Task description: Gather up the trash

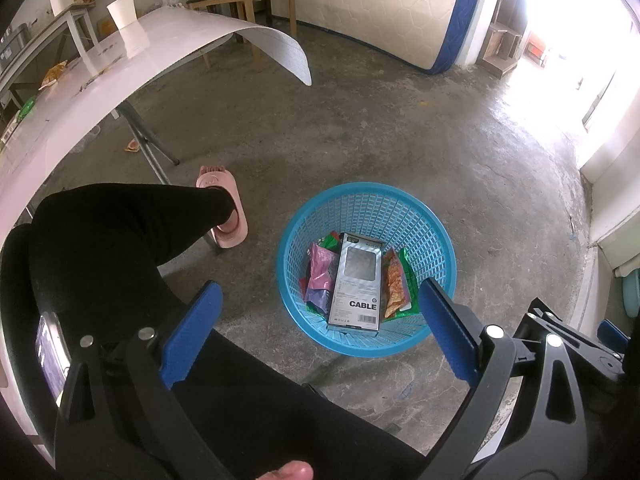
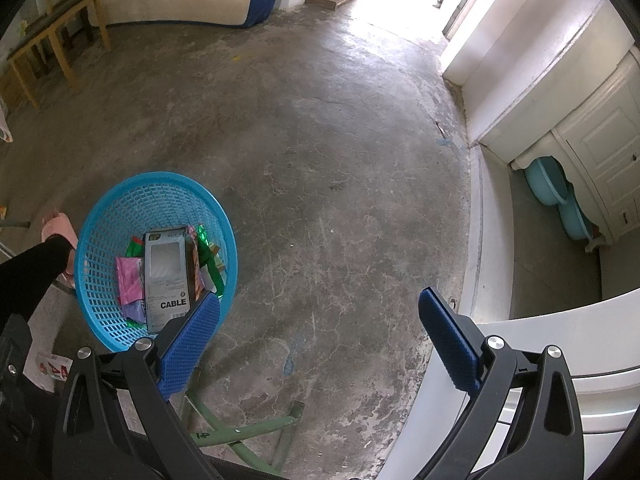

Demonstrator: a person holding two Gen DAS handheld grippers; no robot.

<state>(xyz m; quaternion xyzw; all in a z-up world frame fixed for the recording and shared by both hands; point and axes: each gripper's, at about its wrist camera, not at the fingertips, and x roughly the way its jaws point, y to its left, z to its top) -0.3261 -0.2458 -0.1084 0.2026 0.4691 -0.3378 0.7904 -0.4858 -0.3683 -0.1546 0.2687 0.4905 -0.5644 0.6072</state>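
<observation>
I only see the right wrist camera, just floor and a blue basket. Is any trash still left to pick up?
Observer: Yes. The left wrist view shows a pink table with an orange snack wrapper lying on it.
Operator: Anything else up there?
Observer: A white paper cup stands upright farther along the table.
Operator: Is anything on the floor?
Observer: A small wrapper lies under the table beside its metal leg.
Operator: Is the left gripper holding something?
Observer: No, the left gripper is open and empty above the blue basket.
</observation>
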